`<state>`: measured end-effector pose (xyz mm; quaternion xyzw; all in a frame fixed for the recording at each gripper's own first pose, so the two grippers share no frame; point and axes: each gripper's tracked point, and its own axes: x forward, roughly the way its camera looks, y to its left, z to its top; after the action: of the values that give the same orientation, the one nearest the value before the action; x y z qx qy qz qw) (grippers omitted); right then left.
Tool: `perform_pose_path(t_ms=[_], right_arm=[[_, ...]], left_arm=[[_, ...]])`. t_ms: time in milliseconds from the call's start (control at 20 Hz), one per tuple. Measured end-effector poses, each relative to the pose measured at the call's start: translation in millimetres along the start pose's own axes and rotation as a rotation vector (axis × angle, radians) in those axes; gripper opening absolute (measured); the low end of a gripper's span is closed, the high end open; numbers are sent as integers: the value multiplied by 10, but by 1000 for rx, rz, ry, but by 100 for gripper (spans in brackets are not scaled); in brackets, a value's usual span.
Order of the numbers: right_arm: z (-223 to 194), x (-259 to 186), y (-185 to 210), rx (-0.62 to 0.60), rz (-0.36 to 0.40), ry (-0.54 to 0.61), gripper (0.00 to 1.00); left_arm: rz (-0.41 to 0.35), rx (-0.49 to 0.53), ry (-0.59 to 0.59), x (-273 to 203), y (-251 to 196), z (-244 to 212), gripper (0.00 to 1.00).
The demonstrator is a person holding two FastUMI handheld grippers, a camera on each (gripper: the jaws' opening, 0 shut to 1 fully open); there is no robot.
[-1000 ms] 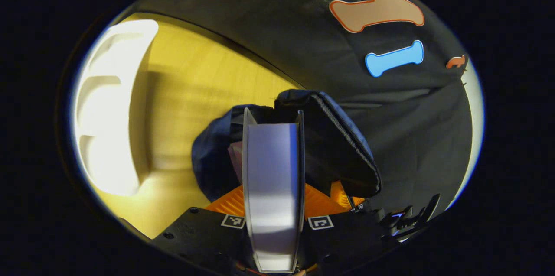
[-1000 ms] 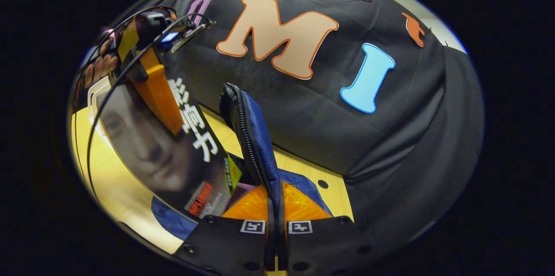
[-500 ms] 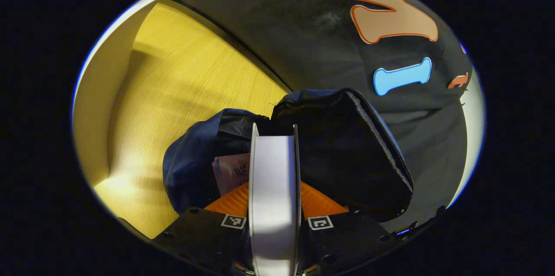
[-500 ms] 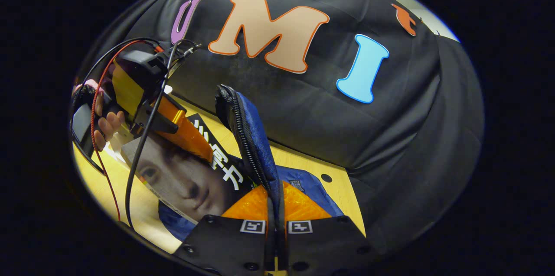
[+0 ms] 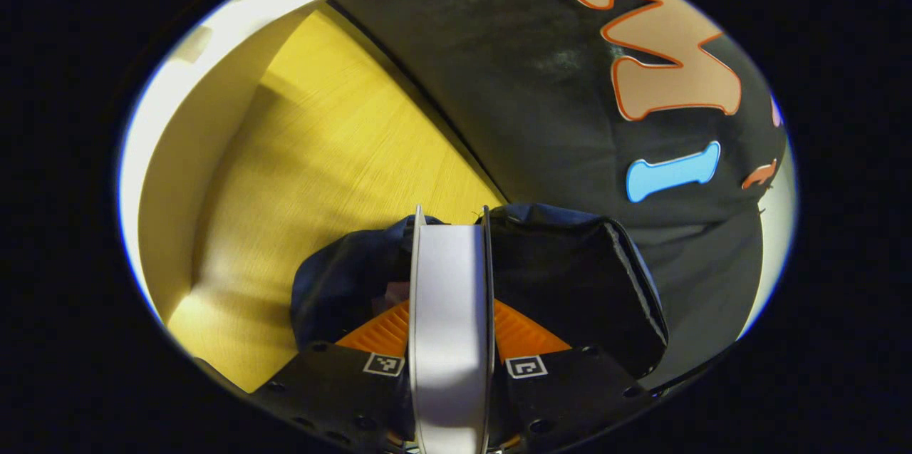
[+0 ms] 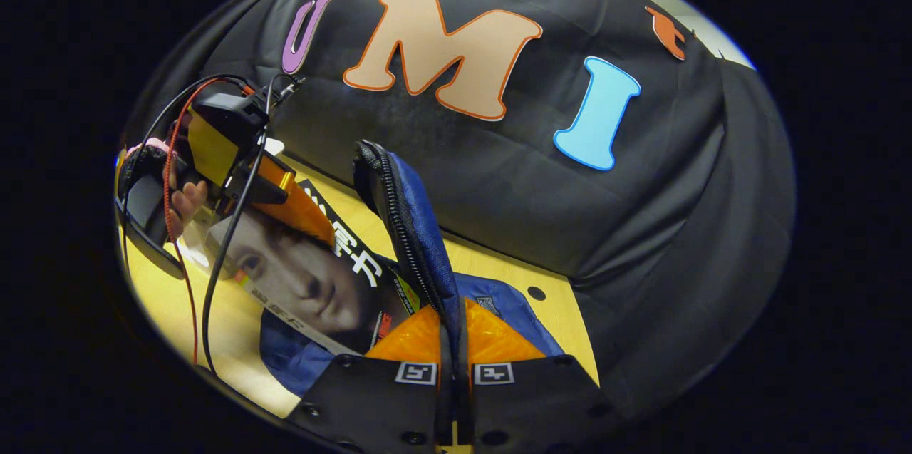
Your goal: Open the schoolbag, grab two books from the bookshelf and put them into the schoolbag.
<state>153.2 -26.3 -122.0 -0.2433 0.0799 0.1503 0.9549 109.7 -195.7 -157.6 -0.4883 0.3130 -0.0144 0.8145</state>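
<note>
Book going spine-up into the open schoolbag, flap held raised.

In the left gripper view the left gripper (image 5: 450, 311) clamps a book (image 5: 450, 297), long axis pointing ahead into the dark blue schoolbag (image 5: 570, 276) on the wooden table (image 5: 320, 155). In the right gripper view the right gripper (image 6: 454, 340) is pinched on the upright flap (image 6: 410, 219), beside the book's slanted cover.
</note>
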Motion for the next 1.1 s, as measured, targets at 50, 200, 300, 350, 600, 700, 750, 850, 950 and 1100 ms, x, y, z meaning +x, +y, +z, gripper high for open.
perform_pose_path(t_ms=[50, 200, 300, 350, 600, 700, 750, 850, 950, 1100], right_arm=[[-3, -3, -1, 3, 0, 0, 5], [4, 3, 18, 7, -5, 0, 5], [30, 10, 42, 19, -6, -8, 6], [39, 7, 58, 23, -6, -9, 5], [48, 45, 177, 40, 11, -2, 5], [49, 61, 199, 53, 15, 0, 4], [44, 70, 199, 58, 14, 2, 5], [46, 80, 176, 64, 9, 2, 5], [32, 85, 139, 63, -1, 2, 5], [36, 85, 93, 76, -11, 1, 5]], left_arm=[[-7, -8, -8, 48, -6, -9, 37], [-24, -25, -11, 155, -51, -119, 37], [-36, -45, -21, 266, -68, -175, 37], [-43, -59, -25, 309, -77, -211, 37], [-94, -103, -18, 531, -77, -416, 37], [-105, -100, -7, 590, -63, -470, 37], [-99, -100, -2, 613, -40, -481, 38], [-50, -81, 24, 692, 61, -530, 41], [18, -55, 82, 656, 221, -651, 59], [15, -25, 110, 445, 140, -649, 85]])
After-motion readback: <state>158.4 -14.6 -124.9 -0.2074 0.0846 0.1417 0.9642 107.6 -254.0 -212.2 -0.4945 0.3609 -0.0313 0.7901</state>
